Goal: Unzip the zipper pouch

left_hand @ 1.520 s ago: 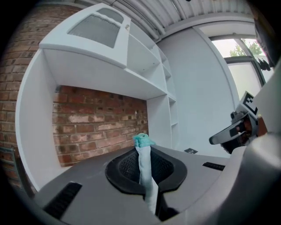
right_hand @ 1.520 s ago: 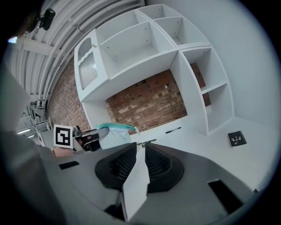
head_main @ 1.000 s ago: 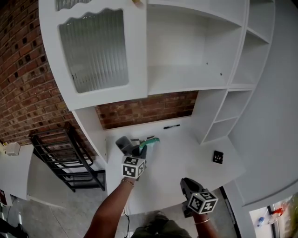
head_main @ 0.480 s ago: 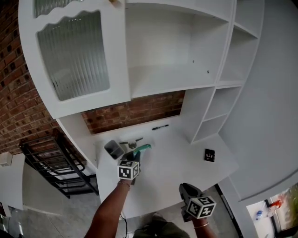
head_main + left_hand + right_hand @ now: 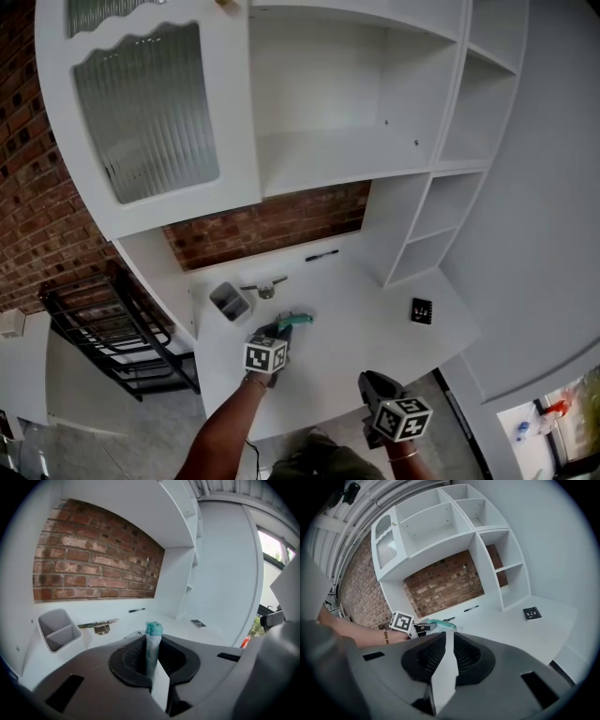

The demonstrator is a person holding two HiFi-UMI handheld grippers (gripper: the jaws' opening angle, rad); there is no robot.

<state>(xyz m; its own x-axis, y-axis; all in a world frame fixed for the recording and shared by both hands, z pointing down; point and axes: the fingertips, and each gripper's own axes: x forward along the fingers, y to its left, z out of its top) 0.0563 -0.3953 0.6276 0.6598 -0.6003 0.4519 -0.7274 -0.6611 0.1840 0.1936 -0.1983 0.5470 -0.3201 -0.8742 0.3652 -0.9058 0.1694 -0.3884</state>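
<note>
The teal zipper pouch (image 5: 296,320) is pinched edge-on in my left gripper (image 5: 278,335), which is shut on it low over the white desk (image 5: 356,319). In the left gripper view the pouch (image 5: 153,631) stands upright between the pads of that gripper (image 5: 152,643), its end poking past the fingertips. The right gripper view shows the pouch (image 5: 441,624) just above the desk, sticking out from the left gripper (image 5: 423,628). My right gripper (image 5: 377,386) hangs at the desk's front edge, shut, with nothing between its pads (image 5: 446,641).
A grey two-slot bin (image 5: 230,301) and a metal clip (image 5: 266,289) lie behind the pouch. A black pen (image 5: 322,255) rests by the brick wall. A small black notebook (image 5: 421,310) sits at the right. Shelves rise above; a black rack (image 5: 103,328) stands to the left.
My left gripper has come down toward the desk and nearer to me, carrying the pouch away from the grey bin. The right gripper has stayed at the front edge.
</note>
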